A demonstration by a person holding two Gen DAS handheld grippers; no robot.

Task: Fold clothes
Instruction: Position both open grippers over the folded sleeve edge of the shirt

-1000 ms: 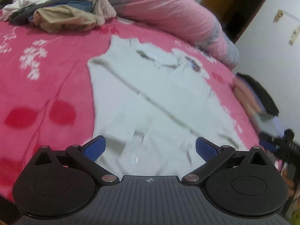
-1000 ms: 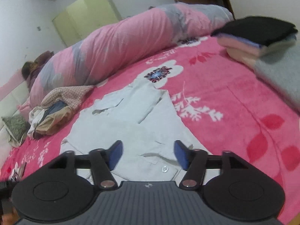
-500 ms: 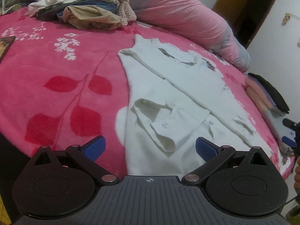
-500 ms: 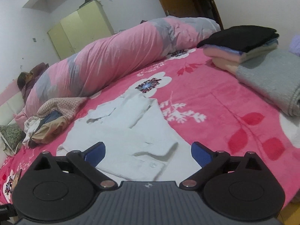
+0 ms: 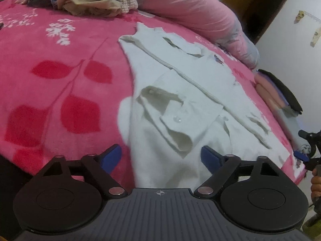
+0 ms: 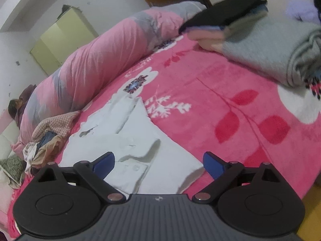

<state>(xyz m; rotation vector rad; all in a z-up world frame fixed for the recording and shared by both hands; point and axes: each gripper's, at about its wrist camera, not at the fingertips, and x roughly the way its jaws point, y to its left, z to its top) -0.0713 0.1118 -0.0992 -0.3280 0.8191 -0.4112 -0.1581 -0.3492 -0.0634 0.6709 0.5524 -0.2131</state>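
- A white shirt (image 5: 180, 92) is seen laid flat on a pink floral blanket (image 5: 60, 84), near the edge of the bed closest to both cameras, with its collar end toward a long pink bolster (image 5: 192, 14).
- 1 sleeve is folded across the body of the shirt, and its buttoned cuff (image 5: 176, 120) is turned toward the hem.
- The left gripper (image 5: 161, 157) is held just above the hem, its jaws wide and closing; the shirt fabric is framed between the blue pads (image 5: 111, 157), but no pad is seen pressing on it.
- The right gripper (image 6: 158, 163) is held over the hem corner at the other side of the shirt (image 6: 128, 140), its jaws wide and closing slightly; the folded cuff and the hem are seen between the pads (image 6: 212, 165), ungripped.
- In the left wrist view, the right gripper (image 5: 307, 152) is glimpsed at the far right edge, with part of a hand (image 5: 317, 184) below it.
- A heap of unfolded clothes (image 5: 84, 0) is shown at the far side of the blanket, against the bolster.
- A stack of folded garments (image 6: 226, 24), dark on top, is seen beside a grey folded blanket (image 6: 280, 50), well apart from the shirt.
- A pale green wardrobe (image 6: 62, 40) is seen against the wall behind the bed in the right wrist view.
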